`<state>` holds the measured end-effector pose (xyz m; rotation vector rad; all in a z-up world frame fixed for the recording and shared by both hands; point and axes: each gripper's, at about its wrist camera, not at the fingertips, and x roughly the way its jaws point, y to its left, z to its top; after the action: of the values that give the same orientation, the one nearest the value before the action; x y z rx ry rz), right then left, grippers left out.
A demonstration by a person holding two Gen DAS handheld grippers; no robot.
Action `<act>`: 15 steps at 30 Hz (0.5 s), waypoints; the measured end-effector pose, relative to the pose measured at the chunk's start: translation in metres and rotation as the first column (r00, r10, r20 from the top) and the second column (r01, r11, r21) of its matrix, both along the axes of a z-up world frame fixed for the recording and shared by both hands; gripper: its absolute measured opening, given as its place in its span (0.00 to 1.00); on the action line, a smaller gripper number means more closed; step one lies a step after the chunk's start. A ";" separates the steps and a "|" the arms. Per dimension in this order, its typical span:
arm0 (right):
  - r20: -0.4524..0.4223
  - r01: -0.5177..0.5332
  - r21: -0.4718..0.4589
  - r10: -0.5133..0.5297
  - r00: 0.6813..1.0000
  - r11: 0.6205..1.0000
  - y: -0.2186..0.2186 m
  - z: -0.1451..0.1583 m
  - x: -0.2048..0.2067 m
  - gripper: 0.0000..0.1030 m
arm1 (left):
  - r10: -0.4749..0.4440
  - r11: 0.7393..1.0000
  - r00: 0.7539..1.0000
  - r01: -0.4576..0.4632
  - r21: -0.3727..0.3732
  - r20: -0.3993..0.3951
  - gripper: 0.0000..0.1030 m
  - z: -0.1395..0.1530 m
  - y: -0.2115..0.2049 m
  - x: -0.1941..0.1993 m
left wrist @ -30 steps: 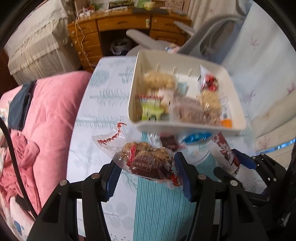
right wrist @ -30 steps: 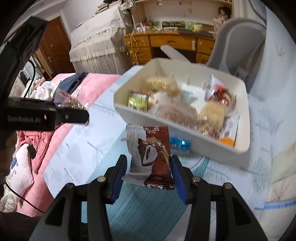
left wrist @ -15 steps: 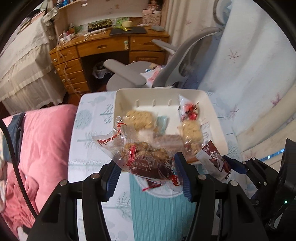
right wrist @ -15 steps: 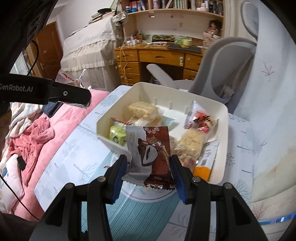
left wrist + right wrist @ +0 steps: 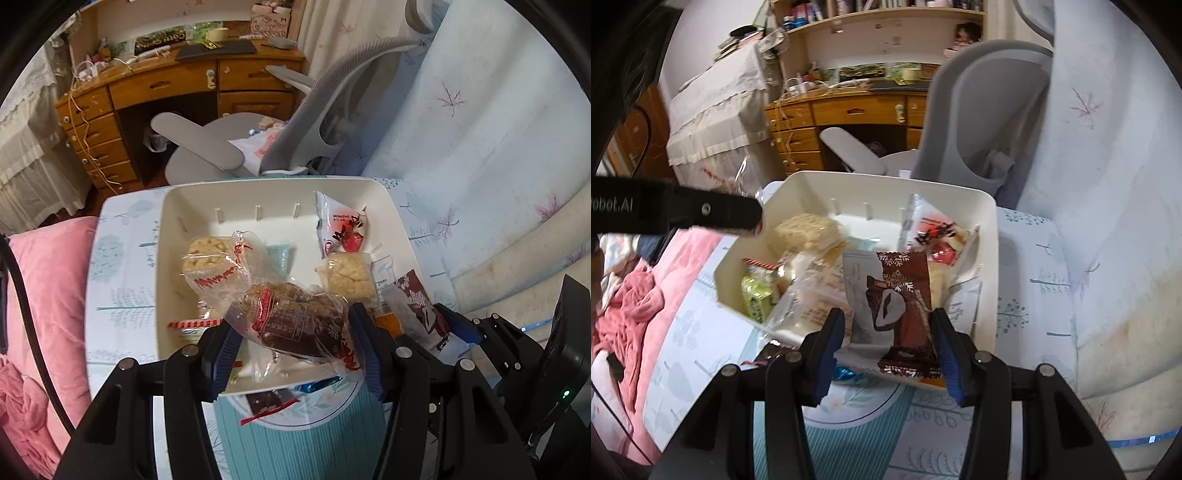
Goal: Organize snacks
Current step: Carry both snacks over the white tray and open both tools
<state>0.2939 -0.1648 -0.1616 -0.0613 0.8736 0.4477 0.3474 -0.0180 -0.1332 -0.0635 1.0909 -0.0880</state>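
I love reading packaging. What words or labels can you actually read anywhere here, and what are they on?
"obot.AI": on the black left tongs, cut off by the picture's edge.
Red script on the clear snack bag: not legible.
Print on the red-and-white packet: too blurred.
Brown wrapper: no readable words.

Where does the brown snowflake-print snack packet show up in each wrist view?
Left wrist: brown packet at right, beside the clear snack bag held in the left tool.
Right wrist: centre, clamped in the right tool.
Shared landmark: white bin, behind the packet in both views.
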 end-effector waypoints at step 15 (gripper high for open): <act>-0.053 0.038 0.006 -0.038 0.998 0.999 -0.010 -0.007 0.008 0.48 | 0.070 0.994 0.998 -0.070 -0.083 0.000 0.74 -0.001 0.003 -0.003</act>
<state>0.3020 -0.1751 -0.1690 -0.0264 0.9239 0.4185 0.3440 -0.0146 -0.1343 -0.1761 1.0809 -0.0702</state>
